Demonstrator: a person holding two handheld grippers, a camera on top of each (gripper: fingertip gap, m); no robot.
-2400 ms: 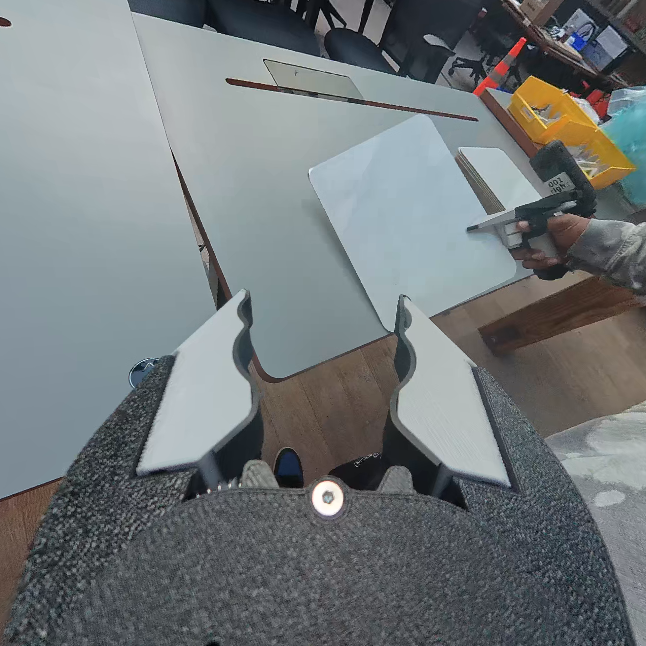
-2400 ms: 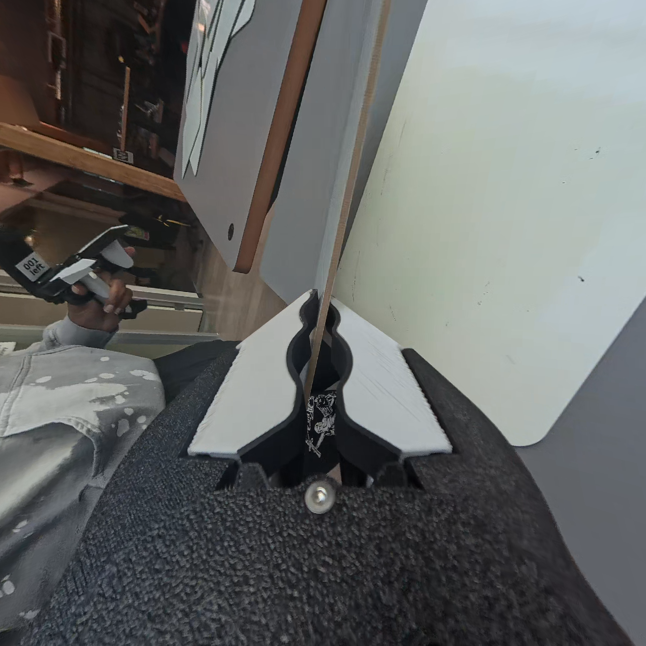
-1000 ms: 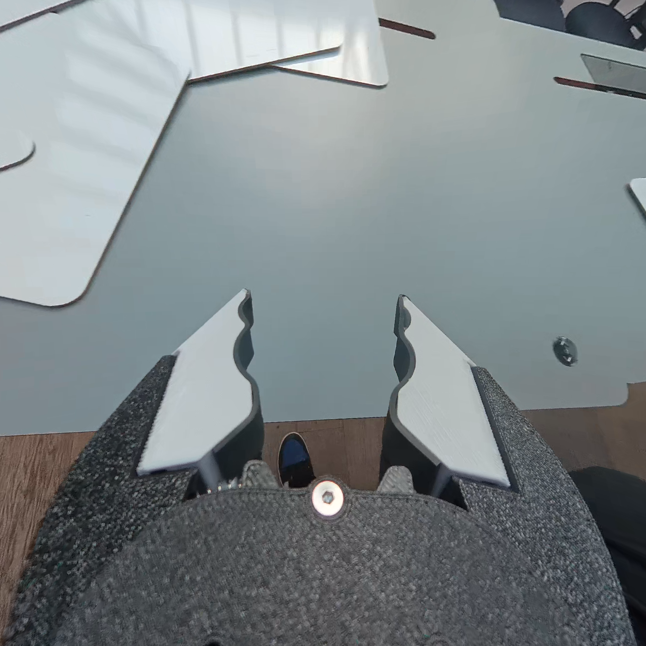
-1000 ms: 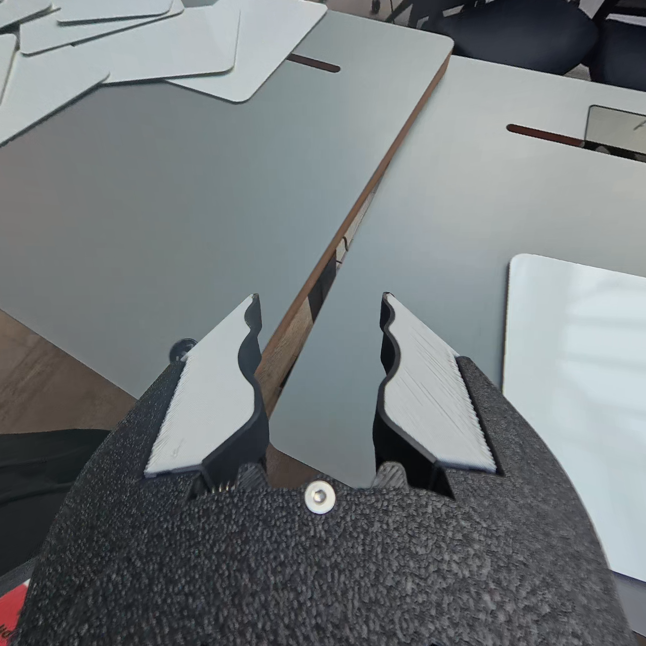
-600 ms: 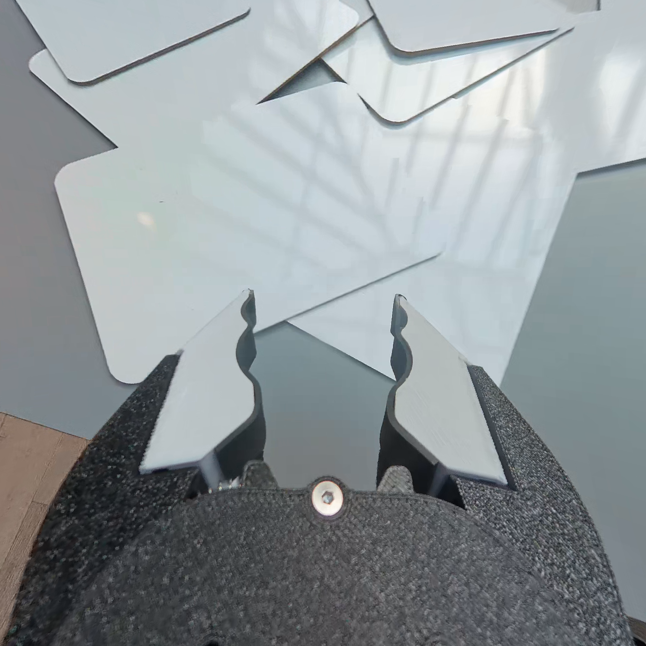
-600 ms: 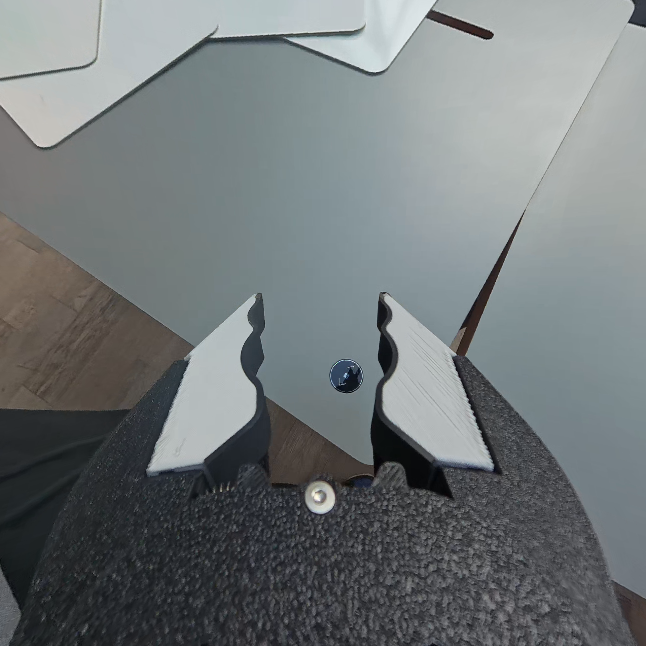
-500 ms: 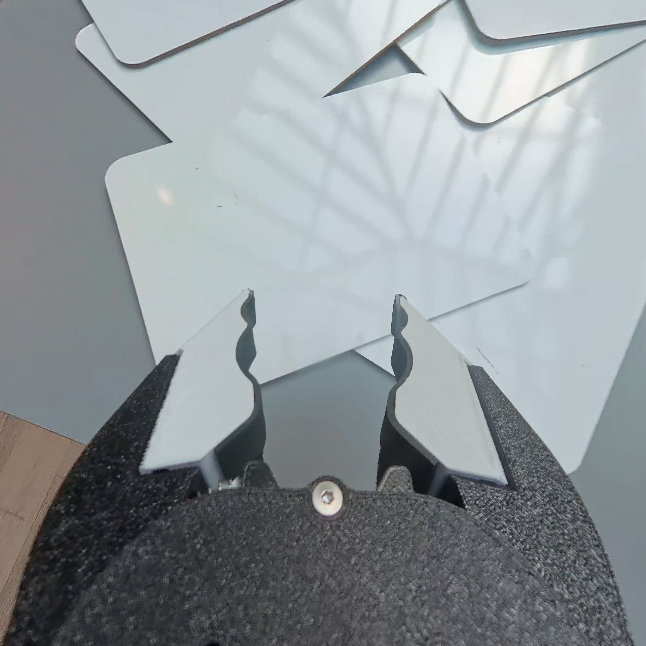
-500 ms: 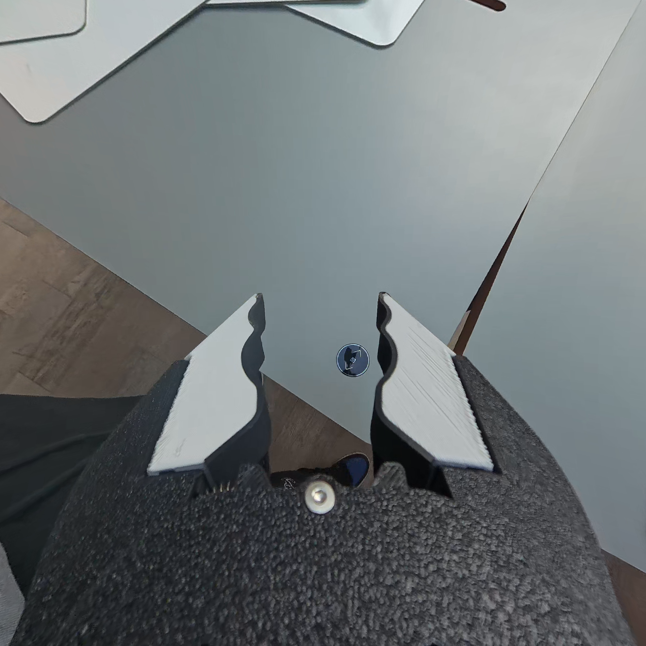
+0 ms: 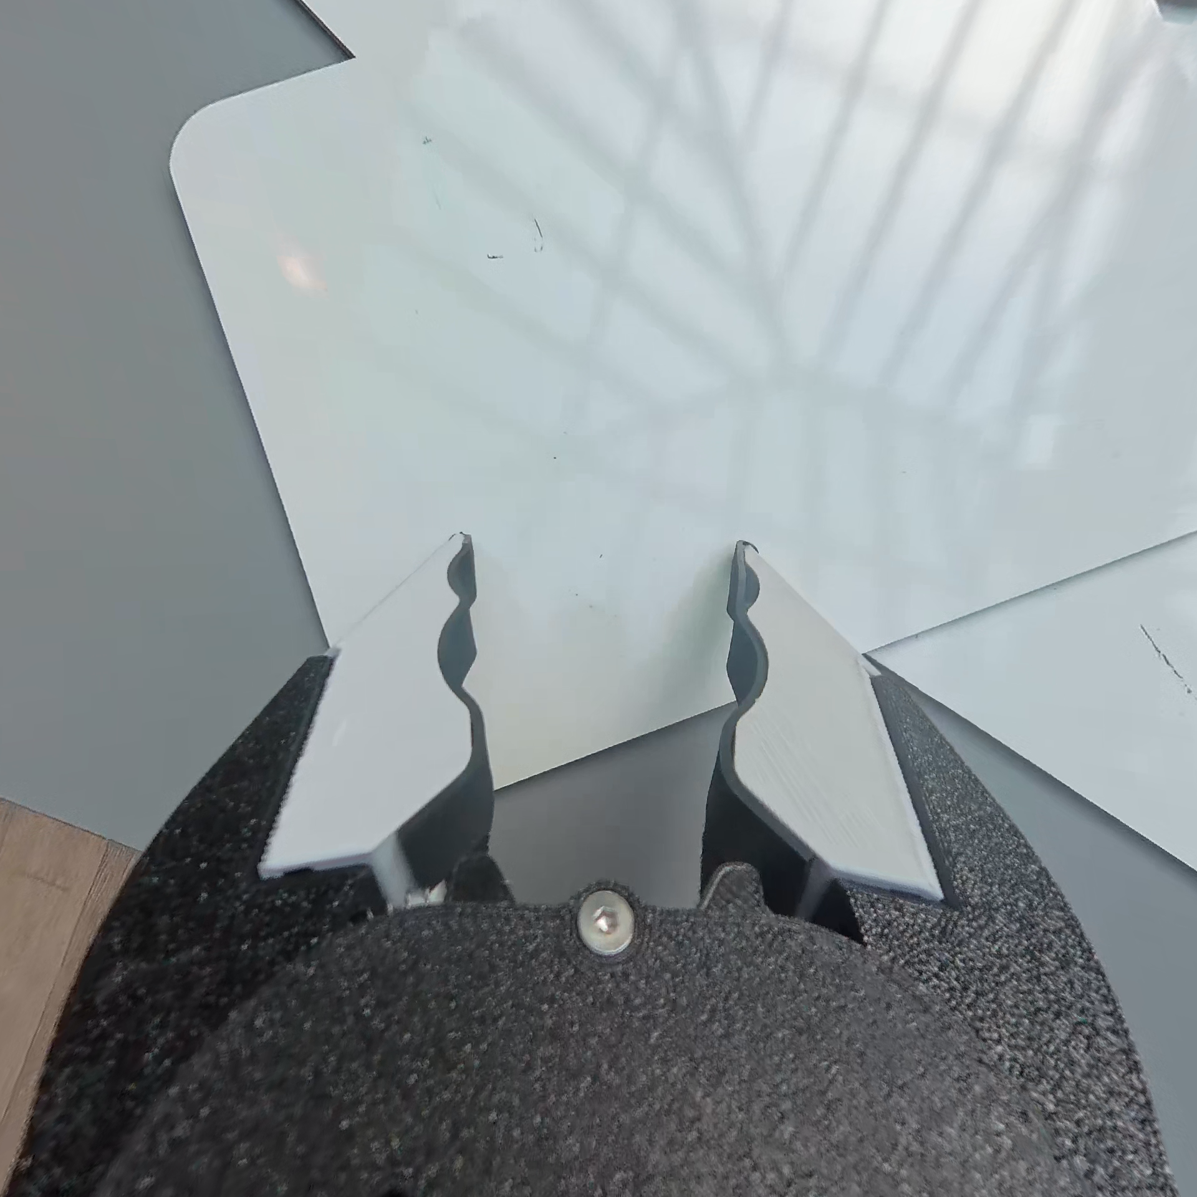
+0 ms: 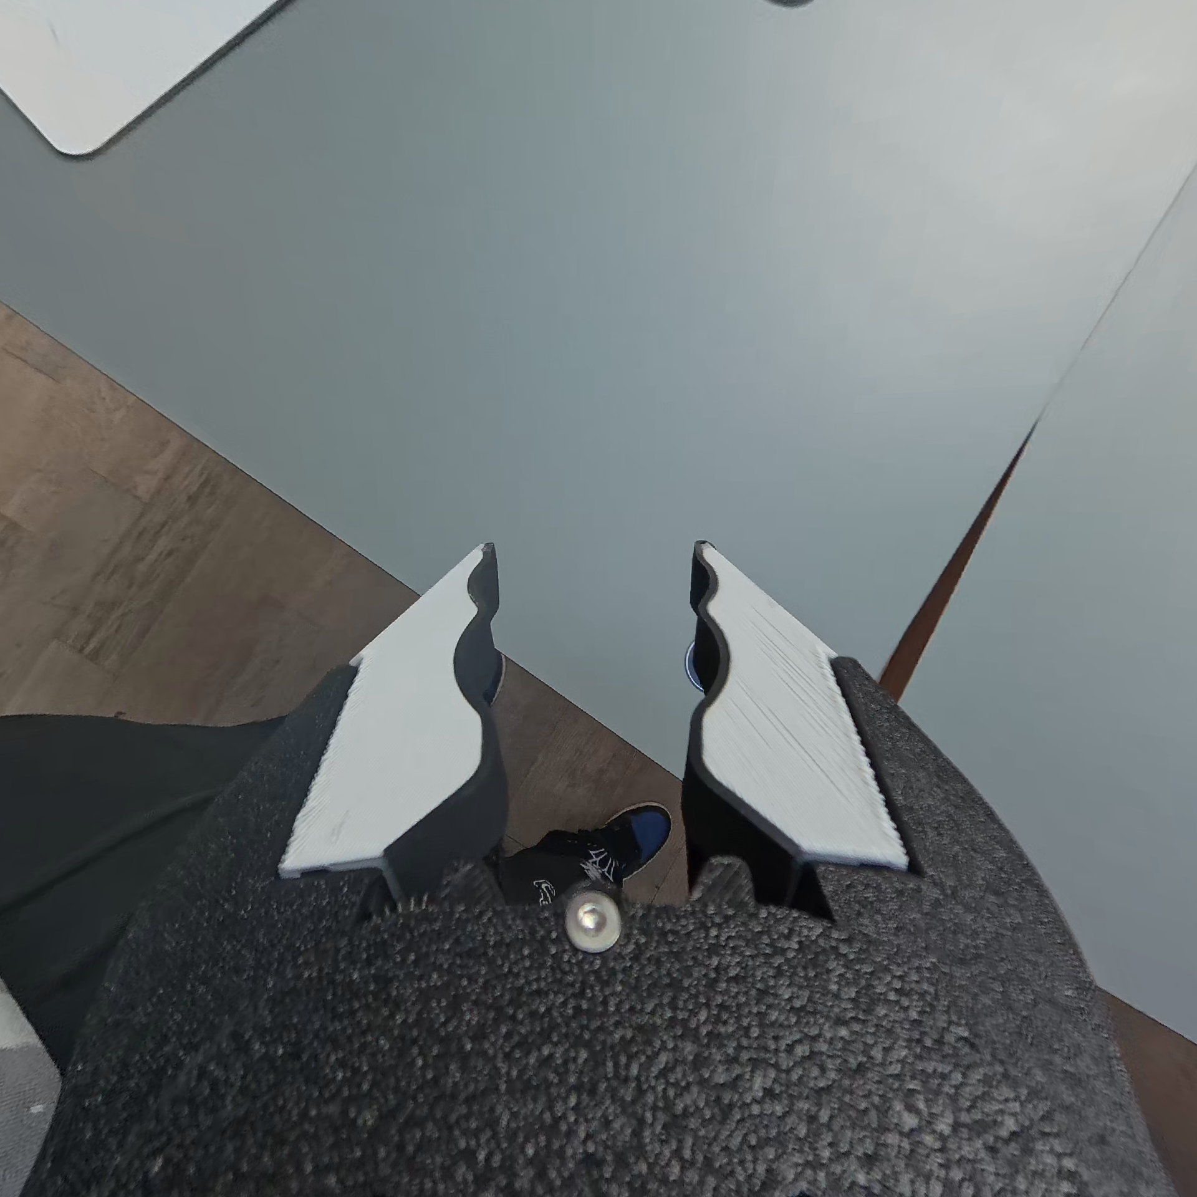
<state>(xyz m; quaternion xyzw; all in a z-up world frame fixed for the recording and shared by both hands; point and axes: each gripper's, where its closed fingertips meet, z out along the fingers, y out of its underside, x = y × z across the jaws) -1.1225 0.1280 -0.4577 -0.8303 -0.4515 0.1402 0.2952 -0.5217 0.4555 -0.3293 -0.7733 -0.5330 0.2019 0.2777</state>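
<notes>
Spread and empty, the left gripper hovers above a glossy white rounded-corner board, cut off by the frame, near the grey tabletop's front edge. Equally spread, the right gripper hangs over that matte tabletop's front corner, half-hiding a small round metal fitting.
</notes>
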